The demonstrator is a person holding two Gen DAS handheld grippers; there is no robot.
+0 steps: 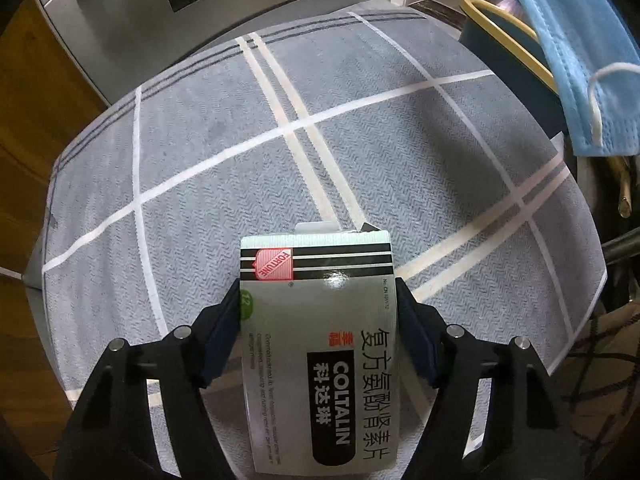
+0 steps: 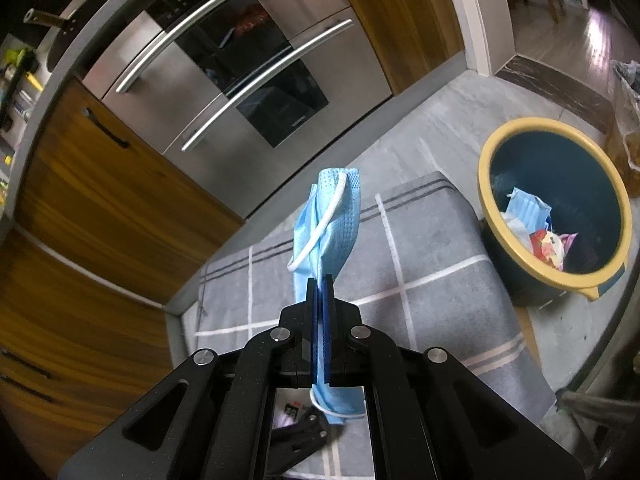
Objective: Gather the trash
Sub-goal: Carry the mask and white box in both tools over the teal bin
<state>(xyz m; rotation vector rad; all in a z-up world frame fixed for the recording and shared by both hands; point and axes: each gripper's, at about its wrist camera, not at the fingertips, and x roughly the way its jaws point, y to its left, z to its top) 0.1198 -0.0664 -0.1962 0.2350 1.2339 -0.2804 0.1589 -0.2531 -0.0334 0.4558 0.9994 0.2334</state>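
The left gripper (image 1: pixel 318 300) is clamped on a grey medicine box (image 1: pixel 320 344), its two blue-padded fingers (image 1: pixel 416 328) pressed against the long sides of the carton. The box is held above a grey rug (image 1: pixel 208 168) with white and dark stripes, its printed face up and one end flap standing open at the far end.

The right gripper (image 2: pixel 320 292) is closed nearly tight, pinching a blue face mask (image 2: pixel 326 216). The mask stands up past the fingertips, folded on itself, with a white ear loop (image 2: pixel 320 228) hanging down its front; its lower end trails below the fingers.

A dark blue bin (image 2: pixel 554 200) with a yellow rim sits on the floor at the rug's right edge. Inside lie another blue mask and some coloured wrappers (image 2: pixel 550 244).

Behind the rug stands a steel oven (image 2: pixel 240 72) set among wooden cabinets (image 2: pixel 100 200). In the left view, the held mask (image 1: pixel 576 72) hangs at upper right, in front of the bin (image 1: pixel 504 36).
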